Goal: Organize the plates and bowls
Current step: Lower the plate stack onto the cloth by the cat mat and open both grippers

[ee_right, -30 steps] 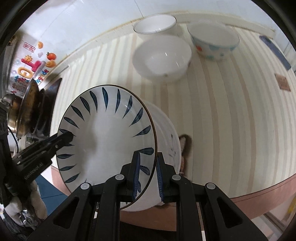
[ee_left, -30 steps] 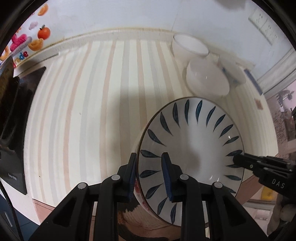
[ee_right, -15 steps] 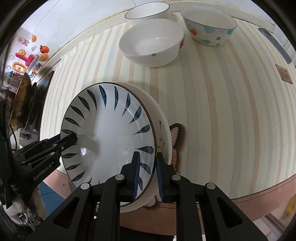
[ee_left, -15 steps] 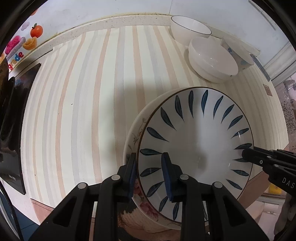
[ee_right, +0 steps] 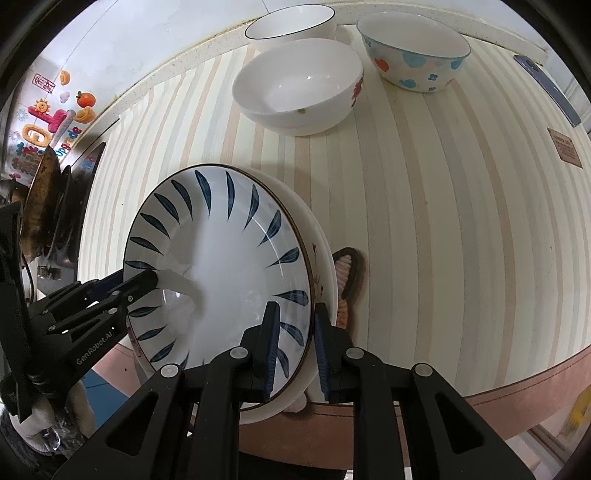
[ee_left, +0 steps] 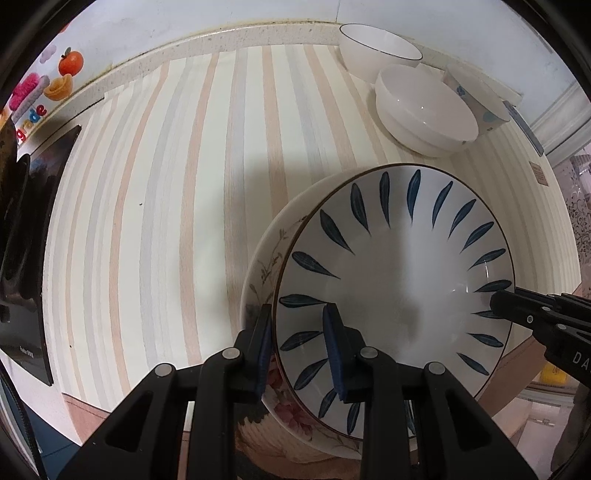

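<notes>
Looking down from the left wrist, the left gripper (ee_left: pixel 299 347) has its fingers (ee_left: pixel 263 349) closed tight on the near rim of the leaf plate (ee_left: pixel 399 291). One finger is under the rim and one is on top. The plate now sits inside the flower plate (ee_left: pixel 266 266), near the front edge of the striped bench (ee_left: pixel 155 206). A second ago the leaf plate was tipped up and higher, and much less of the flower plate showed. Now it has come down and lies almost flat in it. The right gripper (ee_left: pixel 496 303) pokes in from the right and pinches the far rim. Three bowls (ee_left: pixel 424 107) wait at the back of the bench, well apart from the plates.

Seen from the right wrist, the right gripper (ee_right: pixel 293 349) also has its fingers (ee_right: pixel 271 350) closed on the leaf plate (ee_right: pixel 218 266), one finger on each side of the rim. The flower plate (ee_right: pixel 321 251) peeks out along the right side, just under it. The left gripper (ee_right: pixel 149 277) comes in from the left and holds the other rim. Here too the plate has sunk lower than it was a second ago. At the back stand a white bowl (ee_right: pixel 295 88), a plain bowl (ee_right: pixel 291 26) and a spotty bowl (ee_right: pixel 413 55), close together.

I think the two plates are now stacked, so this part of the job looks nearly done. Next, both grippers likely need to let go gently so the top plate does not slide. The bowls look like the job still left.
</notes>
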Available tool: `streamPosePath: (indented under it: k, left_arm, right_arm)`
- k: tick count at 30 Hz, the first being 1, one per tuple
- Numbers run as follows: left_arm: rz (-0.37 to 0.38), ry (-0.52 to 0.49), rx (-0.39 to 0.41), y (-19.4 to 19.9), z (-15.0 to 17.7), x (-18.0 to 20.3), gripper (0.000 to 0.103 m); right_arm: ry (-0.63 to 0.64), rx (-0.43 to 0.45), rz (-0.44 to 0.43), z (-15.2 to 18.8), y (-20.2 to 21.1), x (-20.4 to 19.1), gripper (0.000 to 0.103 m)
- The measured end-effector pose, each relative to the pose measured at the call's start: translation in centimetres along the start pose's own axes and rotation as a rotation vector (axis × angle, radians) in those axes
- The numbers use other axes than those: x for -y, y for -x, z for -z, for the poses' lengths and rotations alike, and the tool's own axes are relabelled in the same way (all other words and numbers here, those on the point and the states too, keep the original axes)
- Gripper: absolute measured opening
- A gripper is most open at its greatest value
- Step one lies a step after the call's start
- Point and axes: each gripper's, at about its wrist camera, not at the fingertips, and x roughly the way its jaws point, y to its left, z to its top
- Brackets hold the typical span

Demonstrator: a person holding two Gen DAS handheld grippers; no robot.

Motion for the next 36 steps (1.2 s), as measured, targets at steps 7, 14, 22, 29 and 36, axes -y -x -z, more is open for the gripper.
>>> streamPosePath:
  k: [7,14,22,29,36]
  left_arm:
    - [-0.001,0.018,-0.001,0.3,-0.2,-0.3,0.025]
    - [-0.003,0.028,0.003,2.1,0.2,-0.1,0.025]
    - [0.04,-0.009,0.079,9.7,2.0,1.2,0.027]
    - [0.063,-0.022,0.16,15.5,4.9,1.4,0.04]
    - [0.09,-0.018,0.199,19.1,7.2,1.1,0.076]
  right_arm:
    - [-0.028,-0.01,-0.011,-0.3,0.4,0.4,0.024]
    - [-0.018,-0.001,-0.025,-0.1,1.5,0.1,0.024]
    - [0.006,0.064,-0.016,2.7,7.3,-2.2,0.045]
    - [0.022,0.156,-0.02,6.4,13.6,-4.2,0.065]
    - [0.013,0.228,-0.014,10.1,18.6,-5.6,0.087]
